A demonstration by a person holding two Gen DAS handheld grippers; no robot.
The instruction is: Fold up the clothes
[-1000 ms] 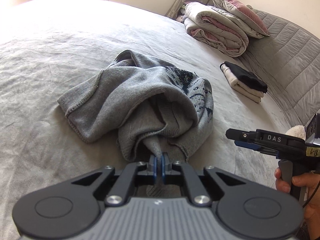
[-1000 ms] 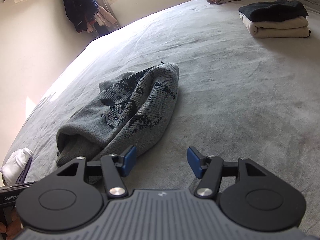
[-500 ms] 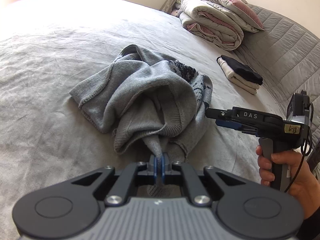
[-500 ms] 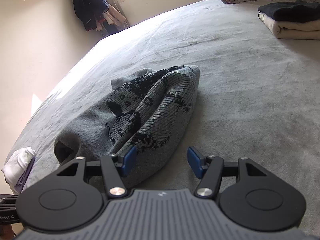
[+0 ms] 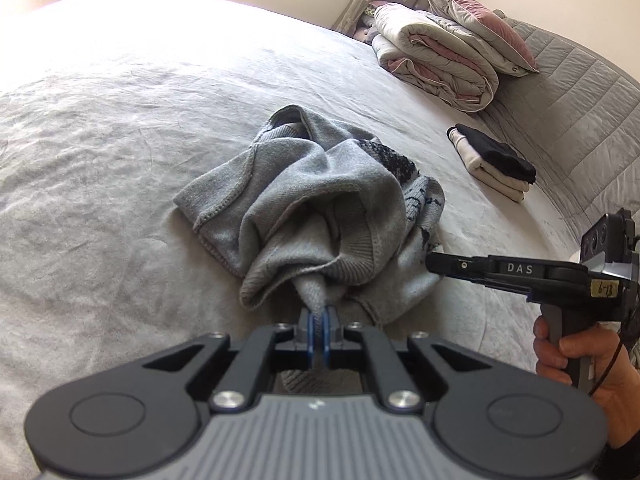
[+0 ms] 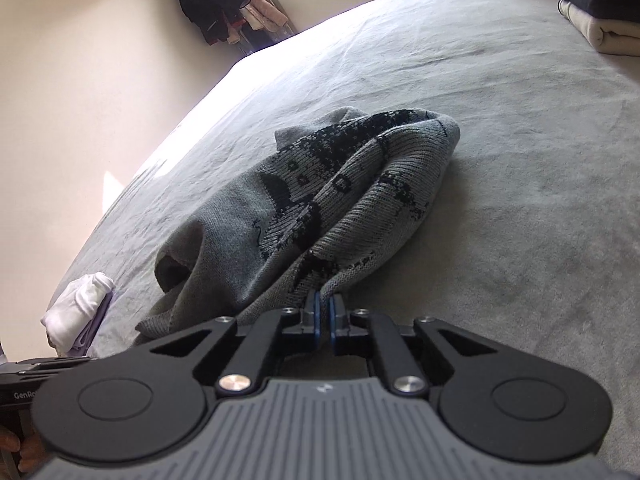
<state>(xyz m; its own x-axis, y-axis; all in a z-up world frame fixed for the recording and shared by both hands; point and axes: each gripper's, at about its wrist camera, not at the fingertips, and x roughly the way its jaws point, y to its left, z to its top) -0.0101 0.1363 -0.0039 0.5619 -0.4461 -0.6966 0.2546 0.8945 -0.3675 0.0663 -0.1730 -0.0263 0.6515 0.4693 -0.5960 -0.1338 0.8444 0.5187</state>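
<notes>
On the left of the bed [image 5: 100, 128], our left gripper [image 5: 319, 330] has its jaws pinching a bunched edge of the sweater [image 5: 320, 208], which lies crumpled mid-bed. Moving right, our right gripper [image 6: 325, 316] has its jaws pressed together on another edge, fabric caught between the pads. We judge we're in the opening-out step: both edges are held, the heap is unfolded. Next calls for lifting and drawing the two grips apart, evenly, so the knit spreads flat. Further right, a folded stack [image 5: 494, 162] waits.
</notes>
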